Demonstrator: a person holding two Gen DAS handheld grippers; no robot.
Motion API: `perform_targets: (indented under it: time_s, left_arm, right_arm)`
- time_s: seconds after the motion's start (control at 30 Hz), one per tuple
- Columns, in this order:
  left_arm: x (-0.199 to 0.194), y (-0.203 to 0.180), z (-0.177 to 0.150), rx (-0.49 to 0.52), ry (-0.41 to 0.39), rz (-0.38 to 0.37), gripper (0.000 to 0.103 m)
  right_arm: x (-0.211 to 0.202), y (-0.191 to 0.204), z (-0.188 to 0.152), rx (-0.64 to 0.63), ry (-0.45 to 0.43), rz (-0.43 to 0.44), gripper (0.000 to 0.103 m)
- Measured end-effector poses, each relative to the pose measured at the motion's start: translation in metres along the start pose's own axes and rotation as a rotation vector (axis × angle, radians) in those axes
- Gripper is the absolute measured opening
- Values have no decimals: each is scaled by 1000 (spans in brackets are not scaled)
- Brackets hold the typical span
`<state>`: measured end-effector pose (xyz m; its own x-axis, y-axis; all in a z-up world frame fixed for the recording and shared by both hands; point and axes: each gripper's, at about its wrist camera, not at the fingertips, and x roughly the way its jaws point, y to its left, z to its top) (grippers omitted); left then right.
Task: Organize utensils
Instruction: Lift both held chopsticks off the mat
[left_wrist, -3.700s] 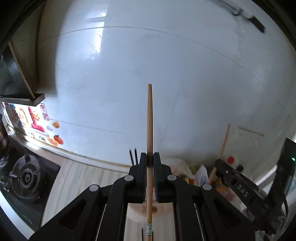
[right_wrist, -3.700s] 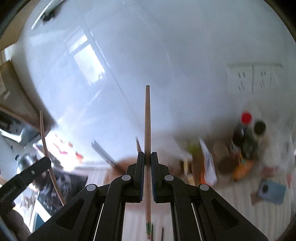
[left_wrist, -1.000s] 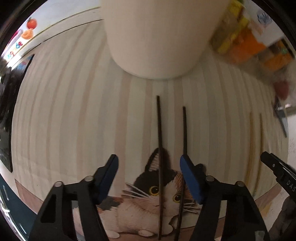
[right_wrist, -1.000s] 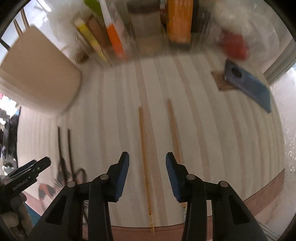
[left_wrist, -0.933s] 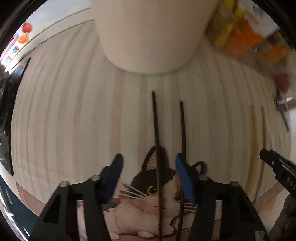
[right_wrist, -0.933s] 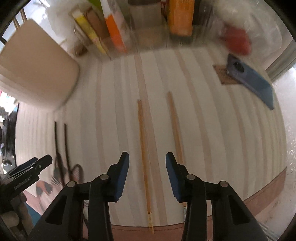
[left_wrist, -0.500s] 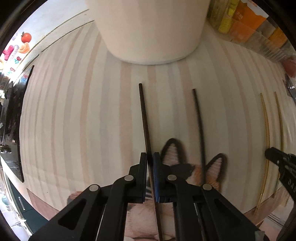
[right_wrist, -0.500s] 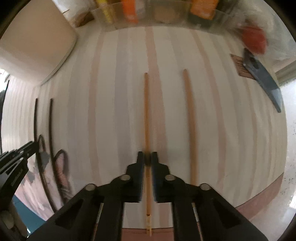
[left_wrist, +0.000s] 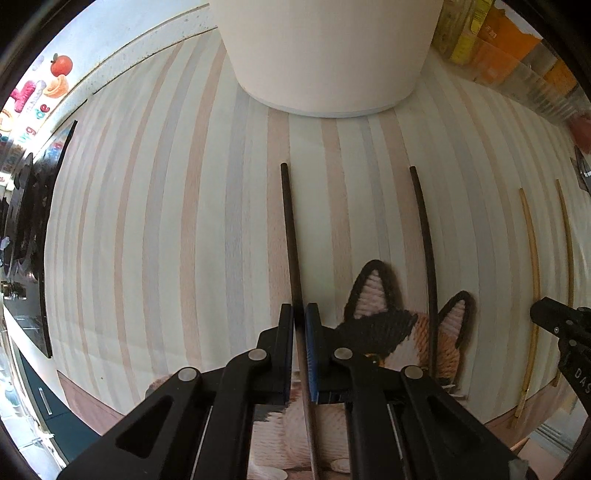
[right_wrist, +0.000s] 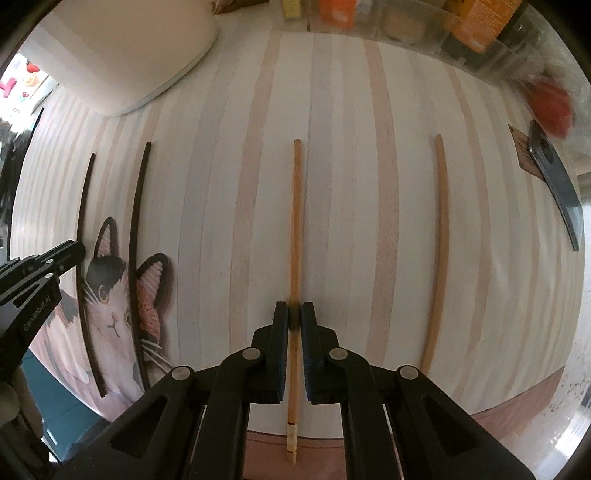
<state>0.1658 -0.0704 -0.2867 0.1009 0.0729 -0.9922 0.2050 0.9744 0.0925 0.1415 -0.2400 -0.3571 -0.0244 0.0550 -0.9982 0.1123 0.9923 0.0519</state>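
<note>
Below the big cream container, on the striped countertop, four chopsticks lie parallel, long axes running from the container side toward the counter's near edge. Left gripper has its jaws clamped on the left black chopstick, gripping near the end away from the container, stick running straight along the finger line. The second black chopstick lies loose just to its right, crossing the cat-print mat. Further from the container, the right gripper is clamped on the left wooden chopstick, also near the end away from the container, with the tagged butt end poking out behind the jaws past the counter edge. The other wooden chopstick lies free to its right, well apart. Both sticks look flat on the counter, not yet lifted. Judgement: next is lift and tip the sticks upright, then carry them to the container. It sits straight ahead of the left gripper, so the left hand is nearer; for the right hand it lies up and to the left. Risk: thin stick pivoting in the pads.
</note>
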Motion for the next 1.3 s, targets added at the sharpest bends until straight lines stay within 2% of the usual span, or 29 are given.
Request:
perform_targets:
  time_s: [0.2, 0.43, 1.0, 1.2, 1.3]
  left_arm:
    - [1, 5, 5, 5, 5, -2, 4]
    - [5, -9, 10, 78, -37, 24, 3]
    - [3, -7, 24, 59, -2, -2, 3]
    - [0, 0, 22, 37, -28, -11, 3]
    - [-5, 1, 14, 35, -29, -32, 3]
  right_arm:
    - [3, 16, 14, 9, -3, -27, 7]
    - [-4, 25, 20, 34, -18, -7, 7]
    - [5, 23, 65, -9, 89, -25, 8]
    - [3, 34, 64, 0, 56, -61, 8]
    - [-1, 29, 58, 44, -4, -25, 7]
